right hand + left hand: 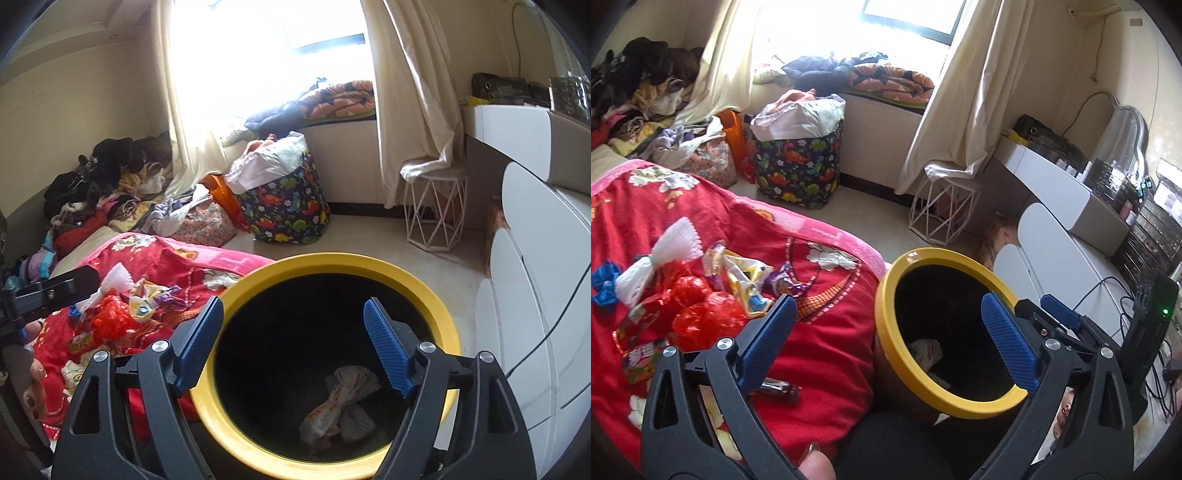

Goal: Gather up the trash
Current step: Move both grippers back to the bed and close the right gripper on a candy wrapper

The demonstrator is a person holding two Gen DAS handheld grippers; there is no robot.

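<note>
Bedroom floor beside red blanket (820,325). Right gripper (293,347) hangs over yellow-rimmed bin (343,262), jaws apart, nothing between; crumpled wrappers (340,402) lie at bin bottom, likely just dropped. Left gripper (886,339) spread wide, empty, bin rim (886,332) at 3 o'clock. Remaining trash pile (713,291) at 10 o'clock on blanket; dark candy bar (783,390) beside left finger. Open floor beyond bin at 12.

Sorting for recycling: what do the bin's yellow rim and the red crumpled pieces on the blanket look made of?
Yellow rim: likely moulded plastic, smooth and slightly glossy, uniform colour with soft highlights. Red crumpled pieces: probably thin plastic film or cellophane, translucent, shiny, sharply creased. Neither is certain from looks alone.
</note>
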